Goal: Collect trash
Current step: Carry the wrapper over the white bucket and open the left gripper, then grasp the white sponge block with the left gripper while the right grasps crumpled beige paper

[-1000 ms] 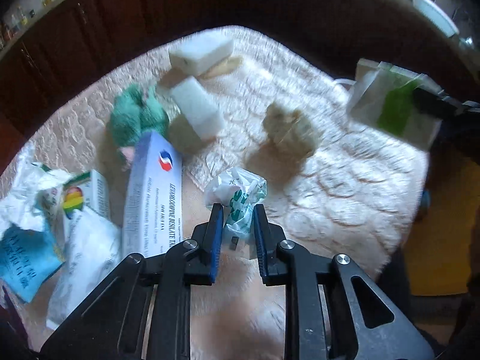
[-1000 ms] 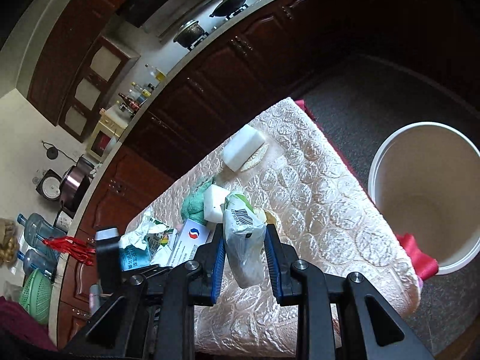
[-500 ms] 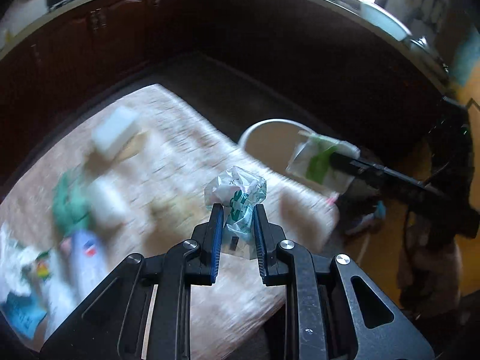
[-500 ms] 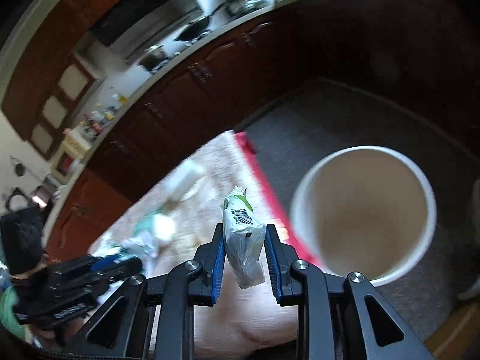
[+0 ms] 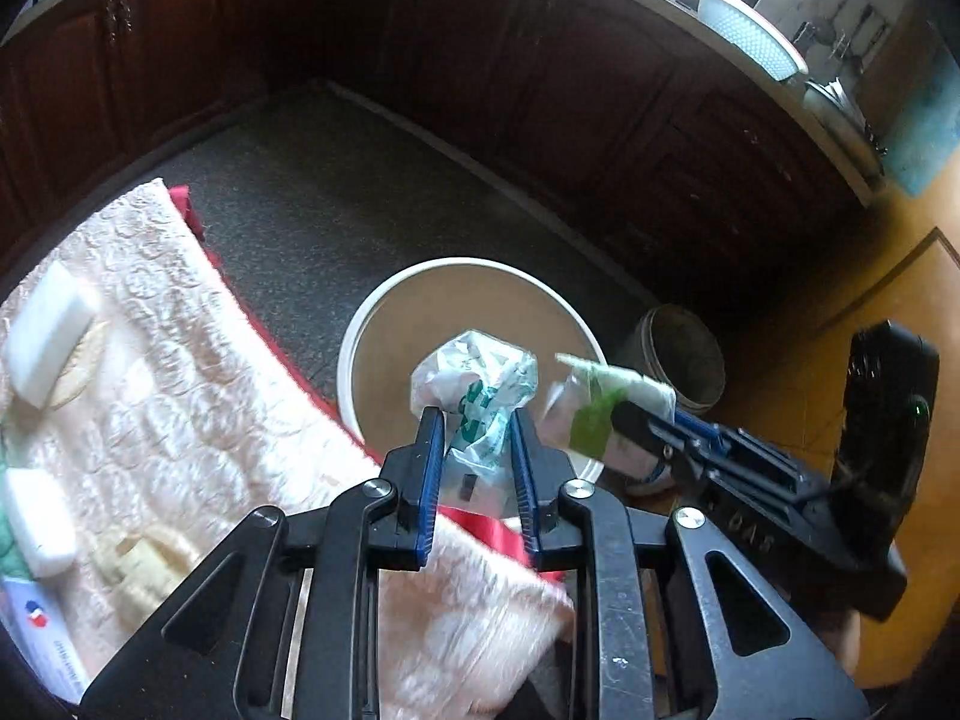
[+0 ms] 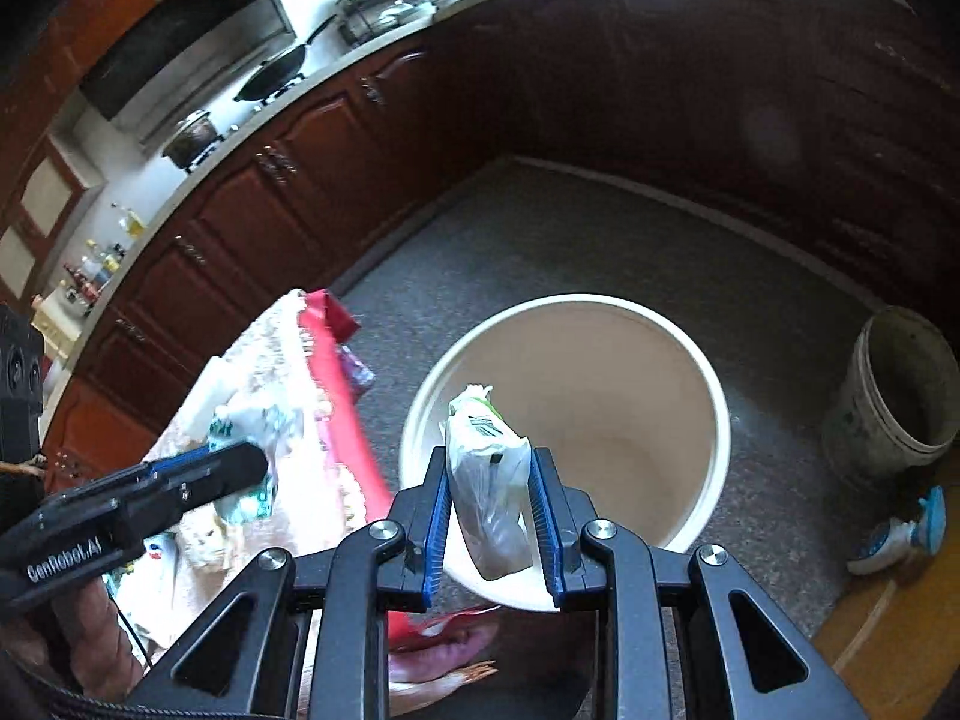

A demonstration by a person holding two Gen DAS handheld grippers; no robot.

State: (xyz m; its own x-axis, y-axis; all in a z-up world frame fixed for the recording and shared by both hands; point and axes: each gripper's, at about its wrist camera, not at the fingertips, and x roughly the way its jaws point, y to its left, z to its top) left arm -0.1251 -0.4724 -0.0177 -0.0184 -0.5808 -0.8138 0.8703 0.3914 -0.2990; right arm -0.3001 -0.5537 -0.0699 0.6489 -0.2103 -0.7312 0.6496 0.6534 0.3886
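Quilted cream cloth (image 5: 150, 396) edges the grey floor; left gripper (image 5: 477, 450), jaws just easing apart, holds a crumpled wrapper (image 5: 474, 384) over the white bin (image 5: 360, 330) (earlier above the table). Right gripper (image 6: 487, 504) clamps a bagged packet (image 6: 489, 480) above it.

A low table (image 5: 180, 372) under a pale quilted cloth with a red layer showing along its edge carries the clutter. On it lie a white foam block (image 5: 48, 330) near the far end, with a tan piece just beside it, a second white block (image 5: 39, 519), a crumpled yellowish wad (image 5: 144, 564) and a white box (image 5: 42, 642) with a red-and-blue mark – all blurred. The grey speckled floor (image 5: 312, 192) carries a big white bucket (image 5: 384, 300) close by the table's corner, and – further off – a grimy smaller bucket (image 6: 888, 396).
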